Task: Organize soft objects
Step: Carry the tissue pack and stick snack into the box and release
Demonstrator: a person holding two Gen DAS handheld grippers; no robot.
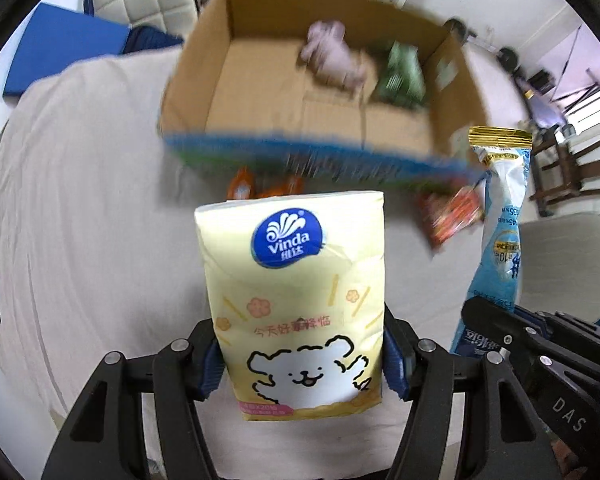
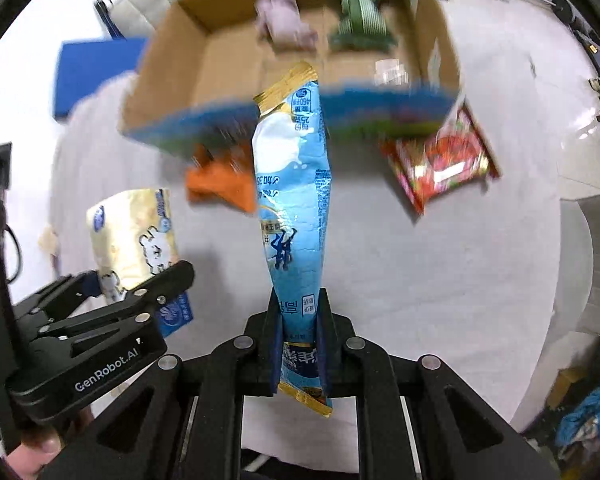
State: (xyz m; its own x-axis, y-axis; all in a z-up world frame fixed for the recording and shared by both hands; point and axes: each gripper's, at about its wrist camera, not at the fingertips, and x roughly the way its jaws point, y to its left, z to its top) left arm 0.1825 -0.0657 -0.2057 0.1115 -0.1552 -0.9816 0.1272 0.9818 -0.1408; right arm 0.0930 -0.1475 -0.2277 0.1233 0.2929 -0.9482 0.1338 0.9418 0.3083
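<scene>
My left hand-held gripper [image 1: 304, 364] clamps the tissue pack [image 1: 296, 300]; my right hand-held gripper [image 2: 300, 344] pinches the blue pouch [image 2: 294, 208]. Before the cardboard box [image 2: 236, 64] lie an orange packet [image 2: 220, 180] and a red packet [image 2: 440, 164].

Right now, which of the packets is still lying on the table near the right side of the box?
The red snack packet. It lies flat by the cardboard box's right corner, while the blue pouch and yellow tissue pack are held in tongs.

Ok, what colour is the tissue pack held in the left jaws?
Pale yellow soft tissue pack with a blue Vinda logo and white cartoon dog; clearest in the left wrist view.
</scene>
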